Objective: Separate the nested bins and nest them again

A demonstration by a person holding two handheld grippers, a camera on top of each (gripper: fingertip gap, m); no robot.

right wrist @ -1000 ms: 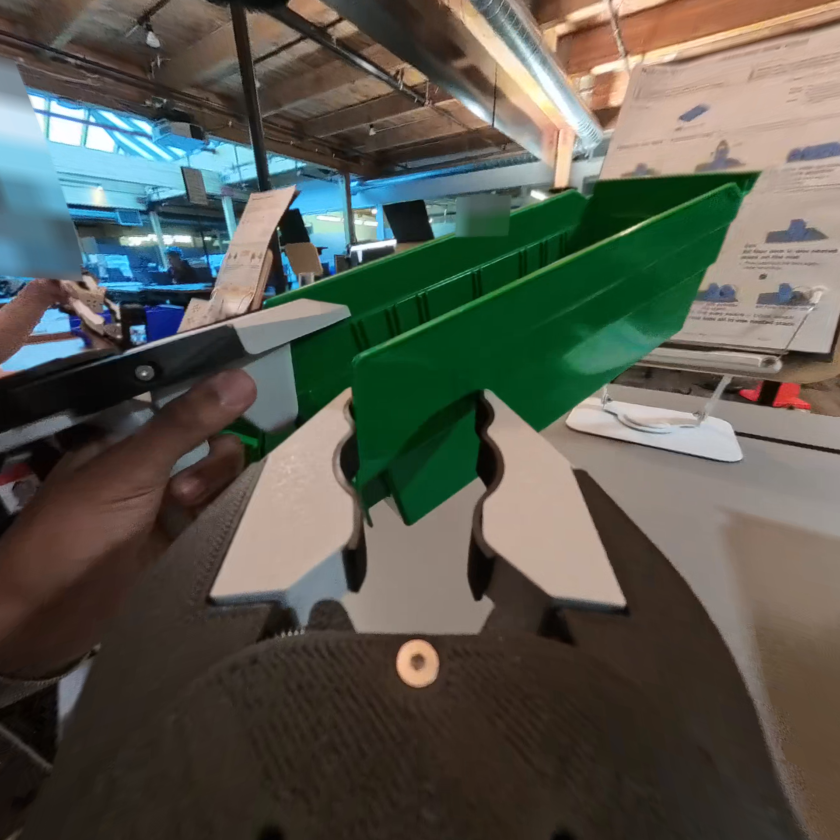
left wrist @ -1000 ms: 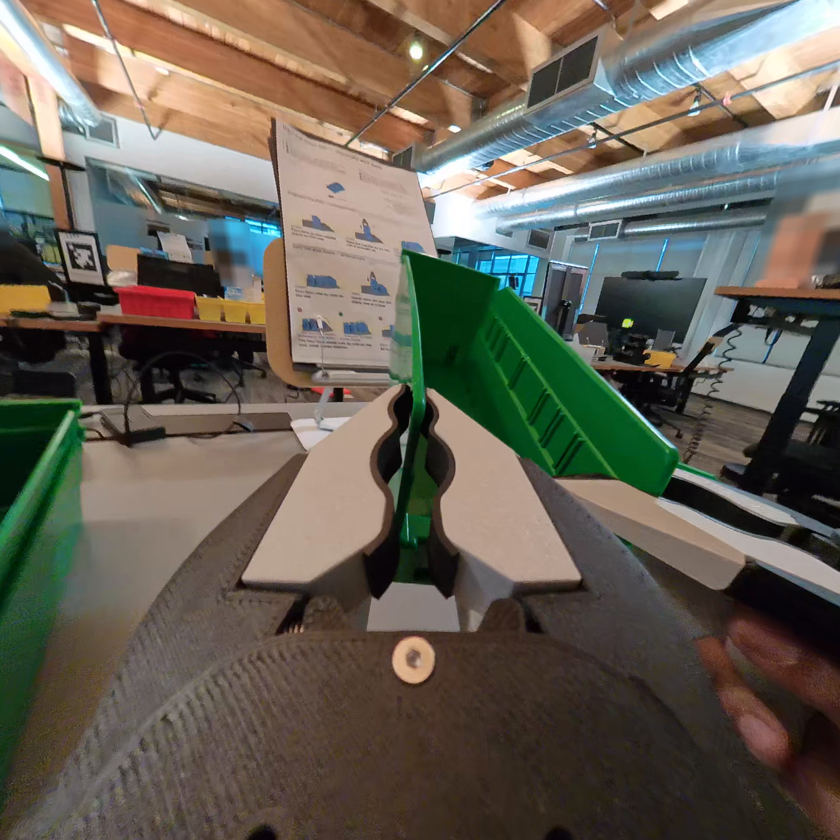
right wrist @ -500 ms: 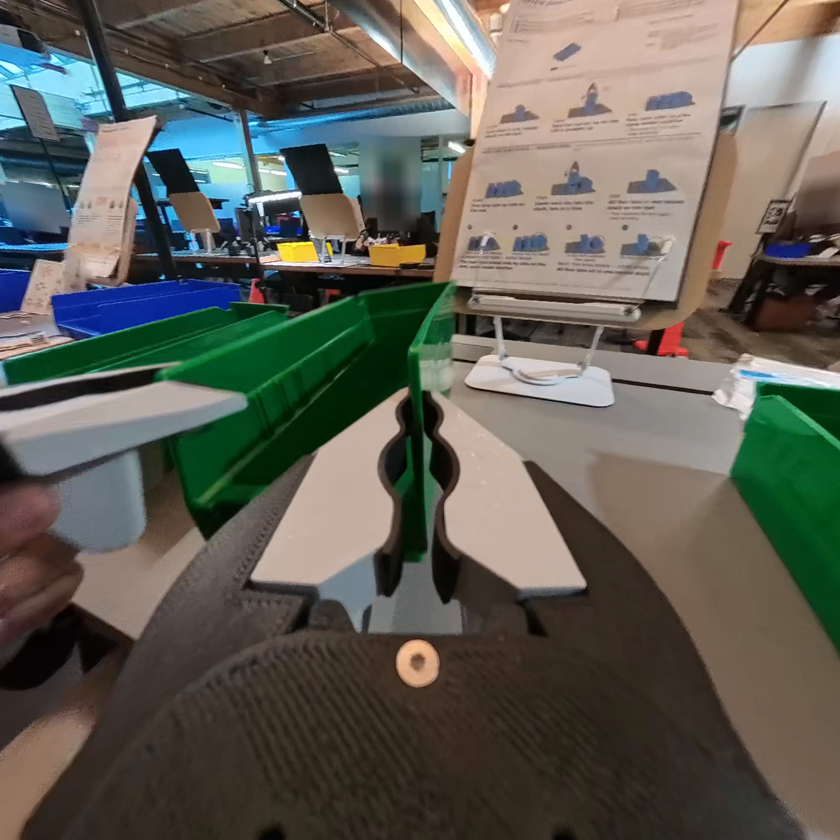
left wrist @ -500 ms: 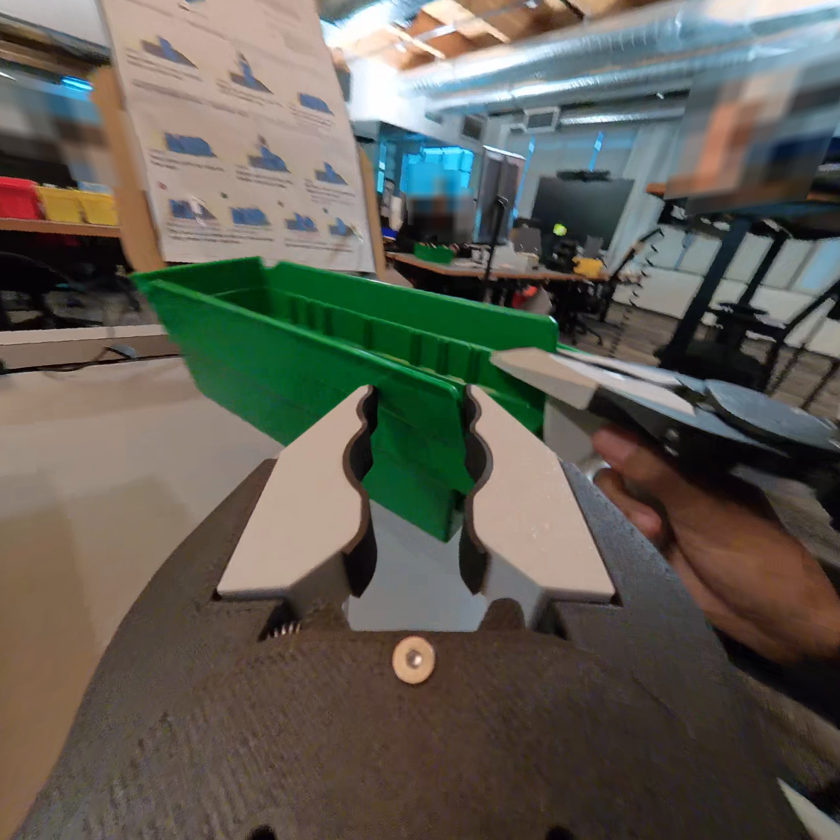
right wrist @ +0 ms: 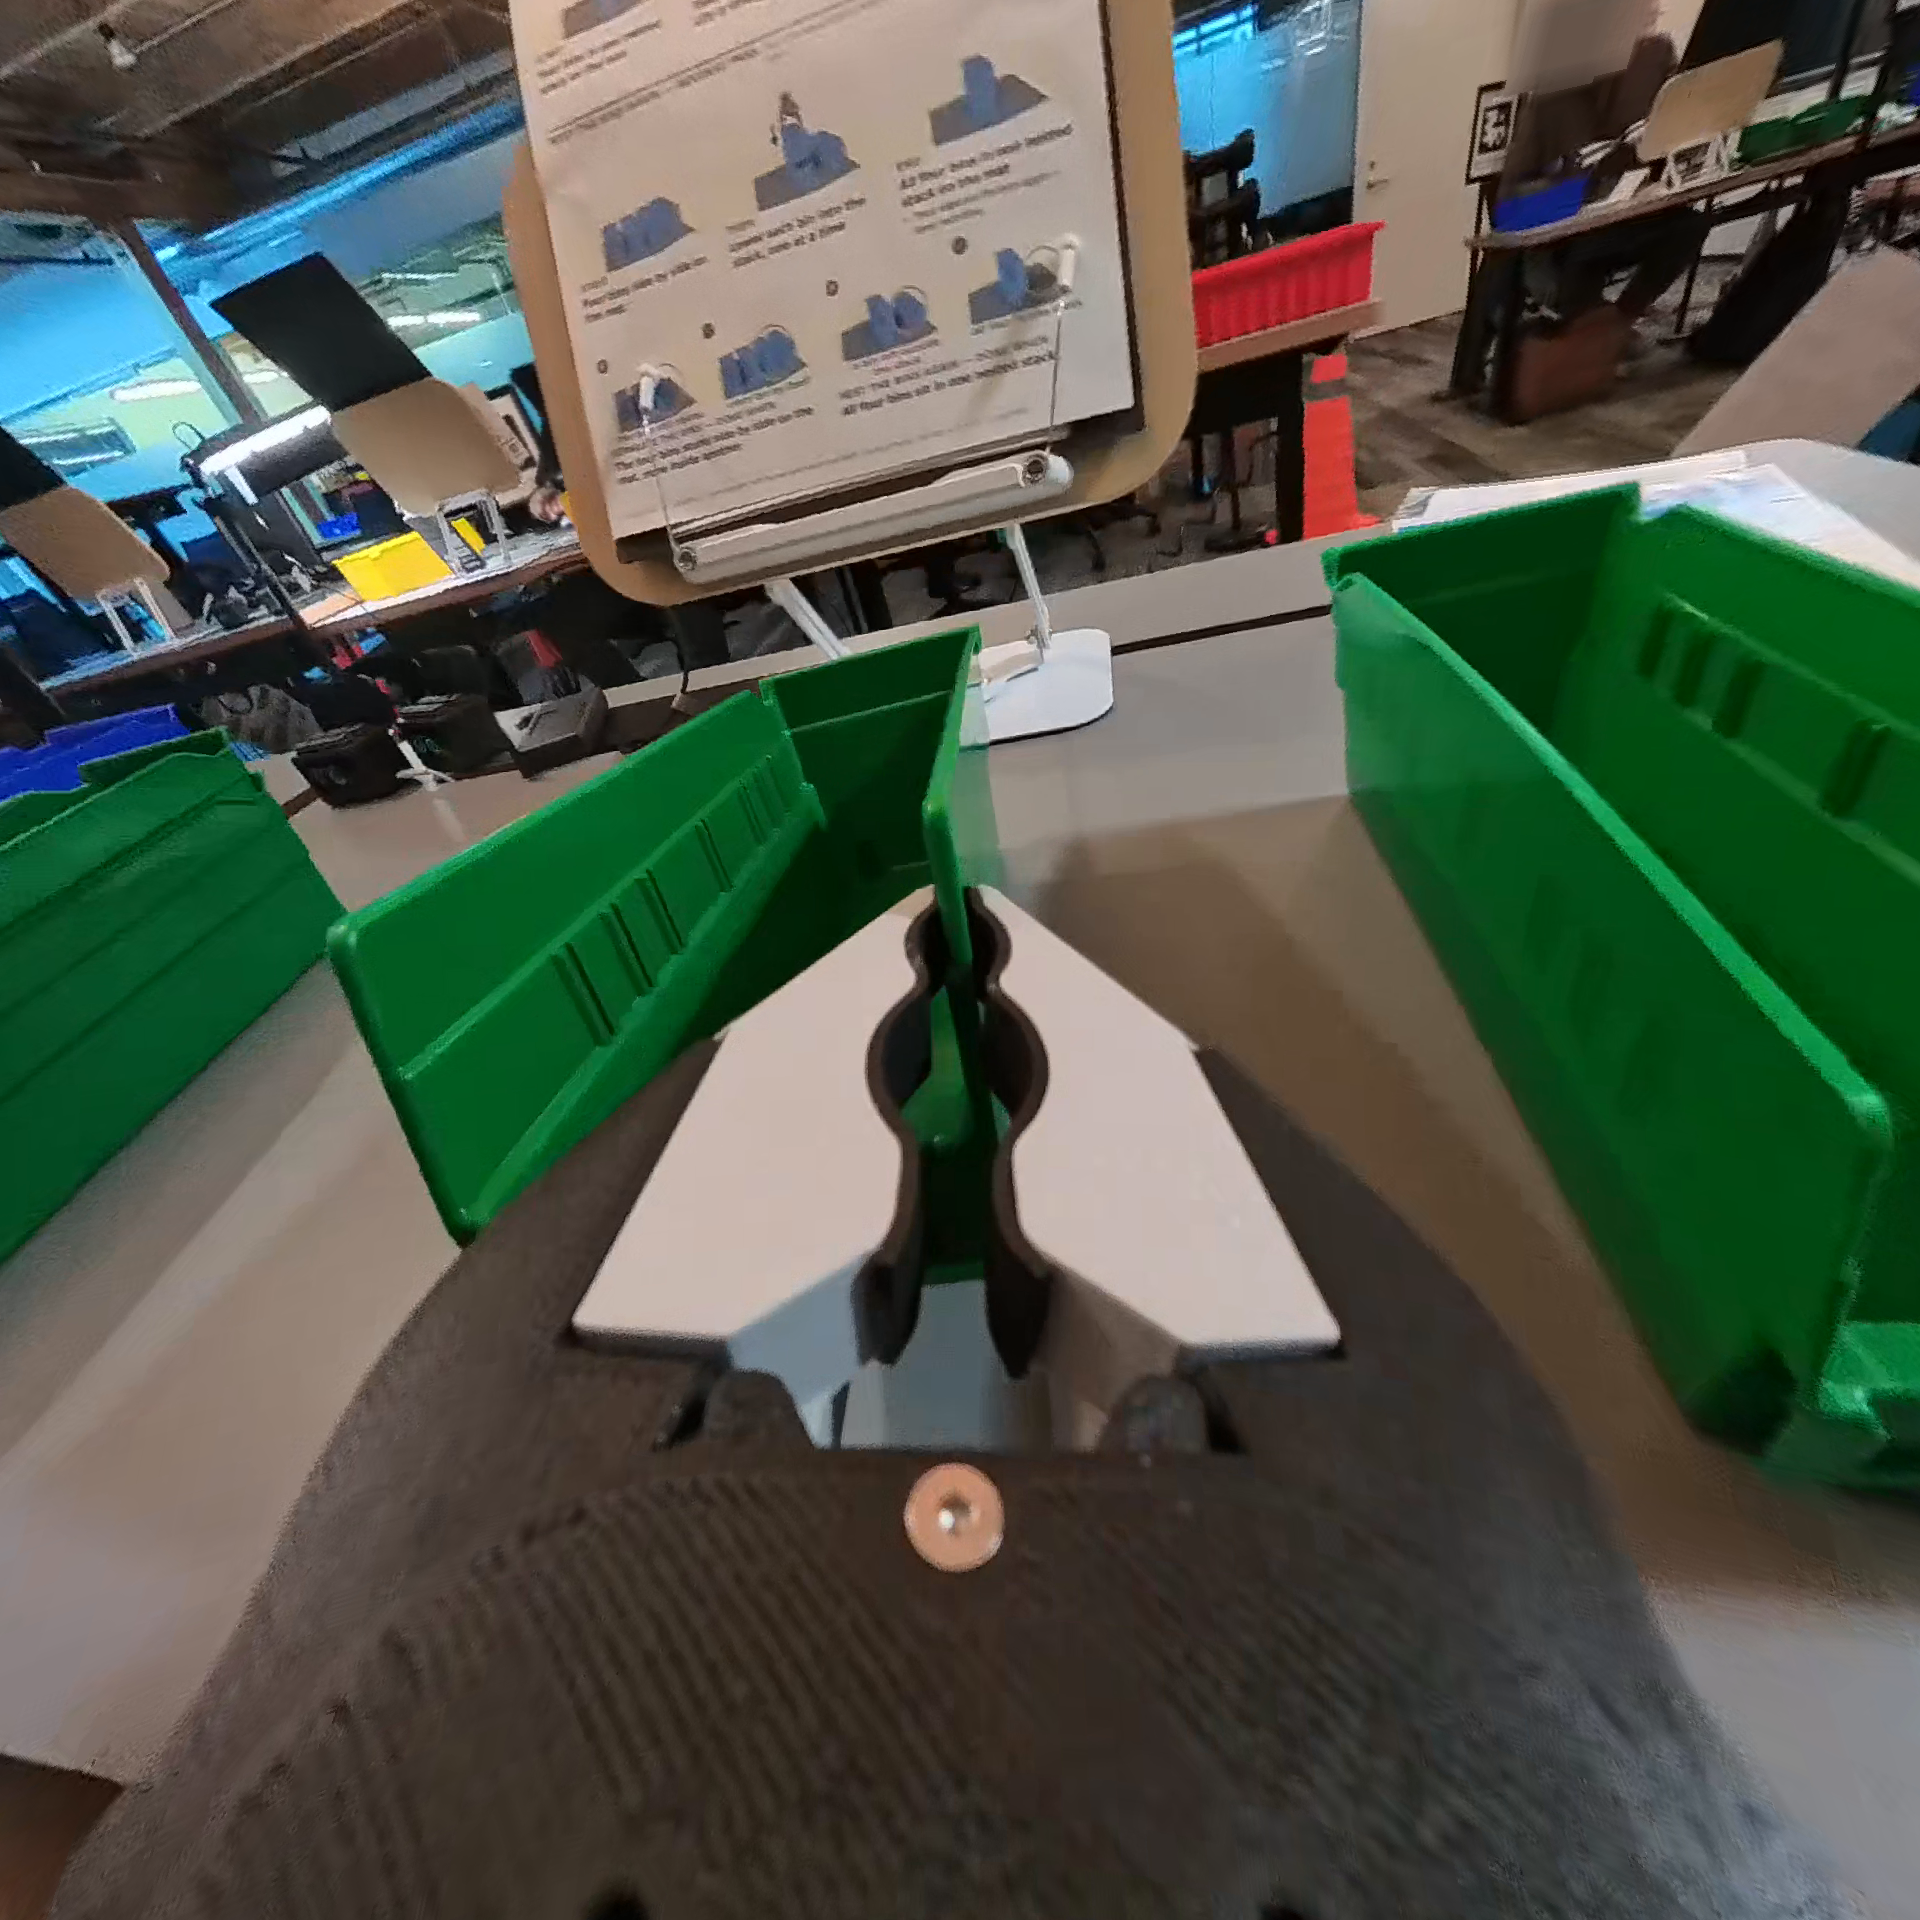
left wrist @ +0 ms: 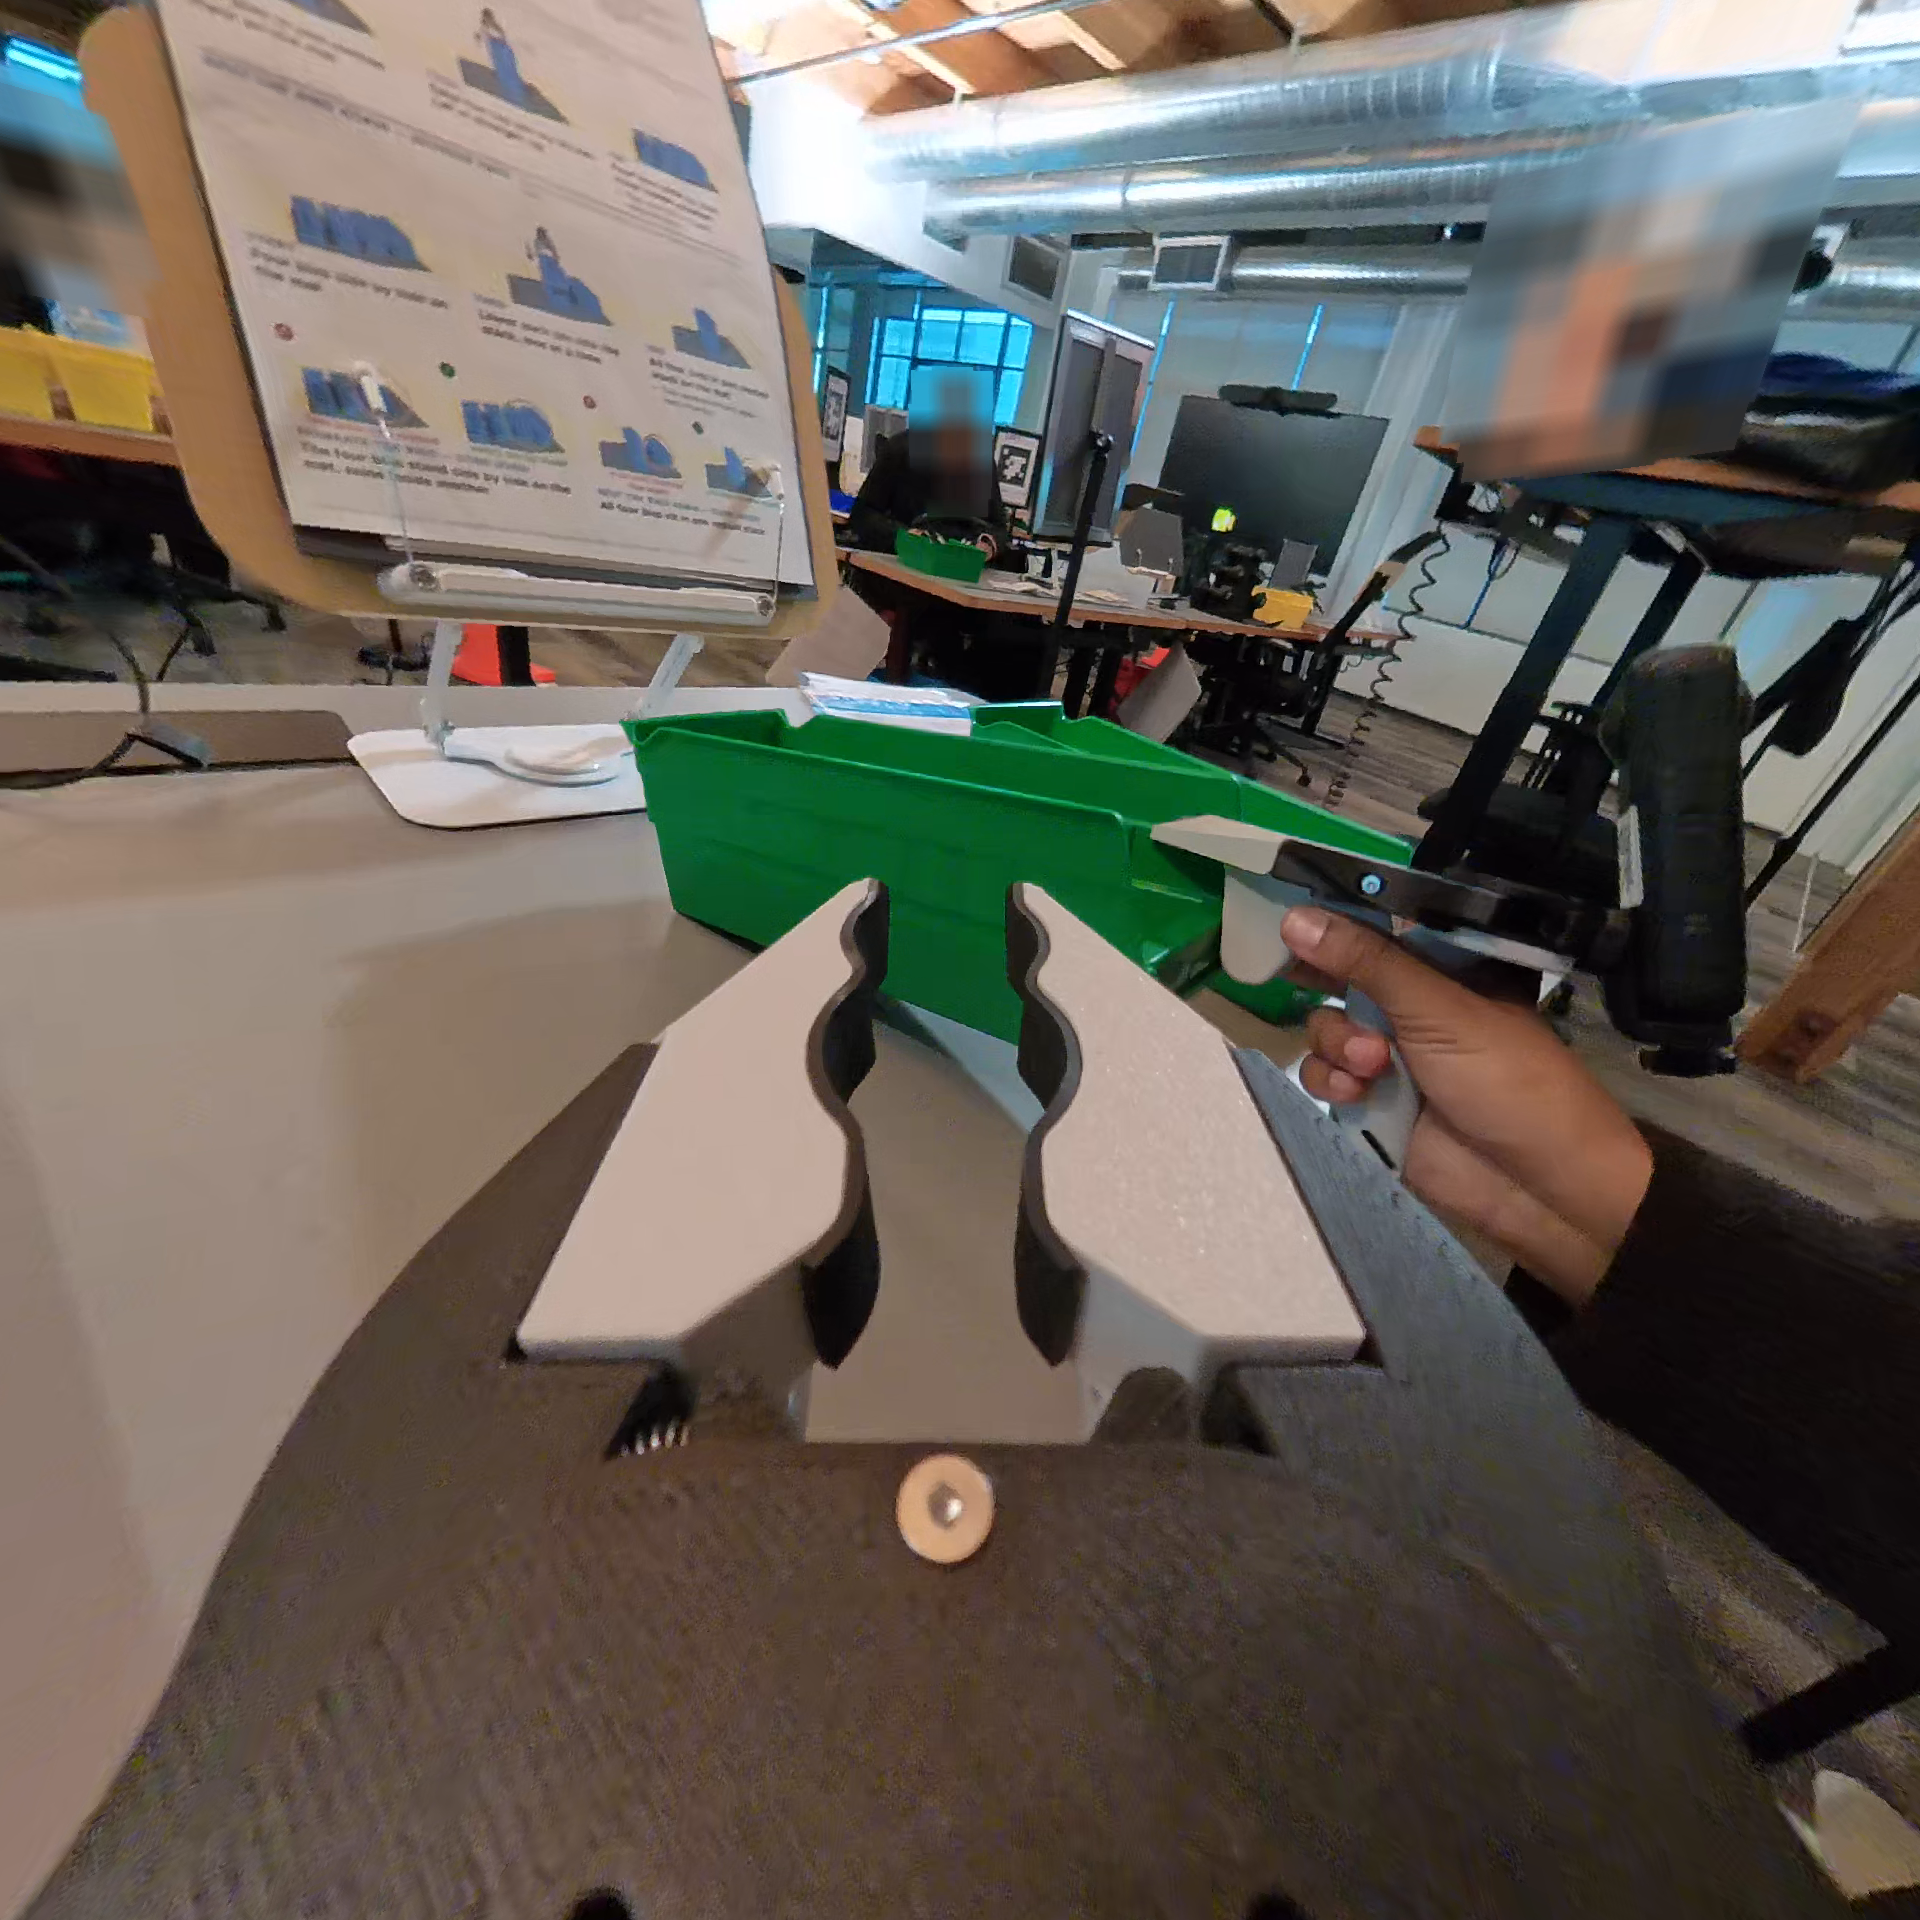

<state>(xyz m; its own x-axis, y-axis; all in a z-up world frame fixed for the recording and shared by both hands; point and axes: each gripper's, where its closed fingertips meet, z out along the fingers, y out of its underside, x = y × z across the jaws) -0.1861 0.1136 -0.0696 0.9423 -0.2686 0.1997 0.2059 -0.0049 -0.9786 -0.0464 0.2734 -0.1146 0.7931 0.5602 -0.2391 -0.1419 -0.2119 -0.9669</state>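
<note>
A green bin (right wrist: 623,935) sits level on the grey table (right wrist: 1195,883), between two other green bins. My right gripper (right wrist: 958,920) is shut on its thin right wall, near the front end. In the left wrist view the same bin (left wrist: 883,862) lies just ahead, with the right gripper (left wrist: 1216,862) and the hand holding it at the bin's right end. My left gripper (left wrist: 948,899) is open and empty, a short way back from the bin's near side wall.
A second green bin (right wrist: 1610,883) stands to the right and a third (right wrist: 135,935) to the left. An instruction board on a white stand (right wrist: 831,312) is at the table's back edge, and it also shows in the left wrist view (left wrist: 499,312). Papers (left wrist: 894,707) lie behind the bin.
The bin was tilted up in the air and has come down level onto the table. My left gripper let go of its wall and drew back. My right gripper closed on the other wall.
</note>
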